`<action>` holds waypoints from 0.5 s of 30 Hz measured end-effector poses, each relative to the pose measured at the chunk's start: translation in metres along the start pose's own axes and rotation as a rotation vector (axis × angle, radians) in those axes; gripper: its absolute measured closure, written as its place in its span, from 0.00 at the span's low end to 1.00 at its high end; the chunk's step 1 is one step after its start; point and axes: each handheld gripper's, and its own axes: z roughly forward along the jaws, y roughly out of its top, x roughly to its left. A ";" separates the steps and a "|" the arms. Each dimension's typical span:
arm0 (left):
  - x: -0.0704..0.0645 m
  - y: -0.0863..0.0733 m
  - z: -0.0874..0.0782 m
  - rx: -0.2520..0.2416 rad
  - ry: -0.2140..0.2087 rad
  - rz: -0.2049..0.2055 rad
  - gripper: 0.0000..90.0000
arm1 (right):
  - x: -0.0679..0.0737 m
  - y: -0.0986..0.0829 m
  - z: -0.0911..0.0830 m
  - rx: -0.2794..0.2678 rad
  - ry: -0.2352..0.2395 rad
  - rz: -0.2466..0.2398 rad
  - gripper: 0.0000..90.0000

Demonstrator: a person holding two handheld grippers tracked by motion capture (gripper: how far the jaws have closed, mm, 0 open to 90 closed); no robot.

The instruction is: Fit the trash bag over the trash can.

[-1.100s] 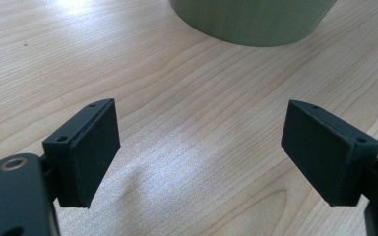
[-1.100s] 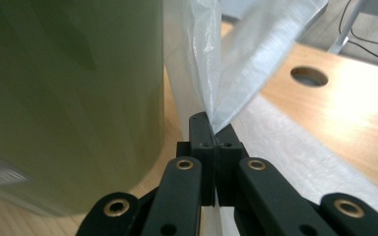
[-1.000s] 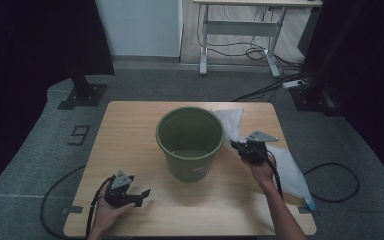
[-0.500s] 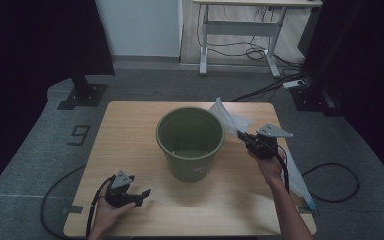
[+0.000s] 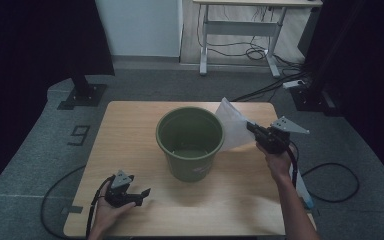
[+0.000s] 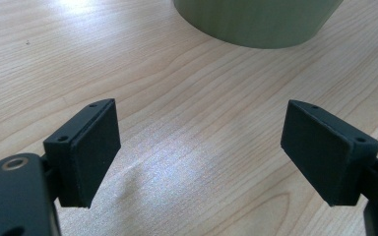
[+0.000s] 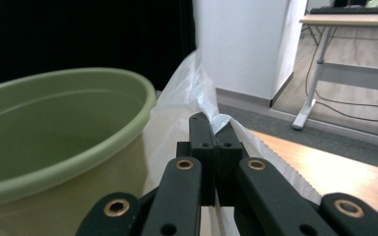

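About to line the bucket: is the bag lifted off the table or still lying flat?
Lifted. The right gripper has its jaws shut on the plastic bag, holding it up beside the green bucket rim.

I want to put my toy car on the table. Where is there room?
The bare wood left of the round green plastic bucket is free, up to the far left corner of the wooden table. The near middle strip is bare too. The right is crowded: the right gripper pinches a thin white plastic bag. The open left gripper rests near-left.
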 end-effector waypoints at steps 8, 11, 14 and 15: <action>0.000 0.000 -0.001 -0.002 0.002 -0.005 0.17 | -0.005 0.019 -0.010 -0.067 -0.040 0.025 0.99; 0.000 0.000 -0.001 -0.006 0.003 -0.007 0.17 | -0.007 0.029 -0.013 -0.089 -0.054 0.029 0.99; 0.001 0.000 -0.002 -0.008 0.002 -0.010 0.16 | -0.007 0.038 -0.016 -0.108 -0.065 0.025 0.99; 0.001 0.000 -0.002 -0.007 0.003 -0.009 0.16 | -0.007 0.041 -0.017 -0.114 -0.067 0.021 0.99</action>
